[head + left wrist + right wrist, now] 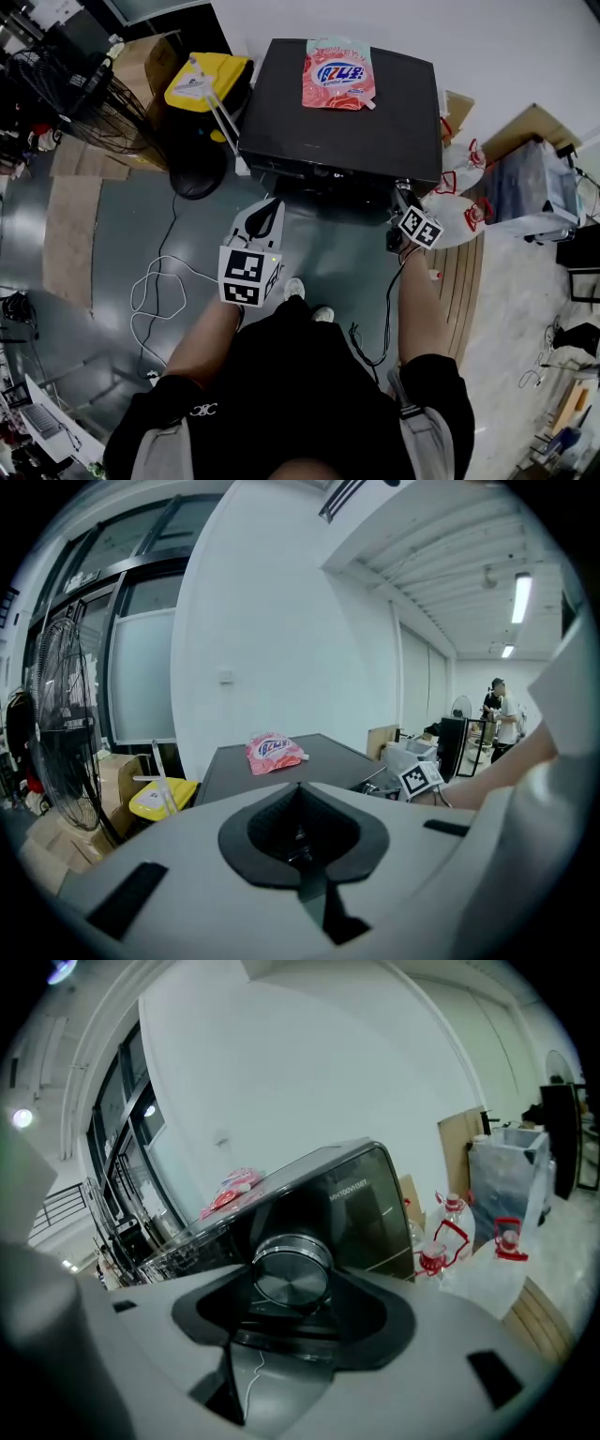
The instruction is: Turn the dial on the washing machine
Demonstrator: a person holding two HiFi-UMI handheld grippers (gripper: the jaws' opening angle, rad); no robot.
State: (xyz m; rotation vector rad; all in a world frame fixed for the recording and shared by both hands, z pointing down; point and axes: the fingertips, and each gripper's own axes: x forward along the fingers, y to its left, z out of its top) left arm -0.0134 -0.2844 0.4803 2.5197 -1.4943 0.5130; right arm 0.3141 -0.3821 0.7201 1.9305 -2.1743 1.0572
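Note:
From above, in the head view, the black washing machine shows only its lid, with a pink detergent bag lying on it. My right gripper is pressed up to the machine's front right corner. In the right gripper view the round silver dial sits on the dark front panel, right in the notch between my jaws, which look closed around it. My left gripper hangs in front of the machine, apart from it, jaws shut on nothing.
A yellow bin and a standing fan are left of the machine. Clear jugs with red caps and a plastic crate stand to its right. White and black cables lie on the floor near my feet.

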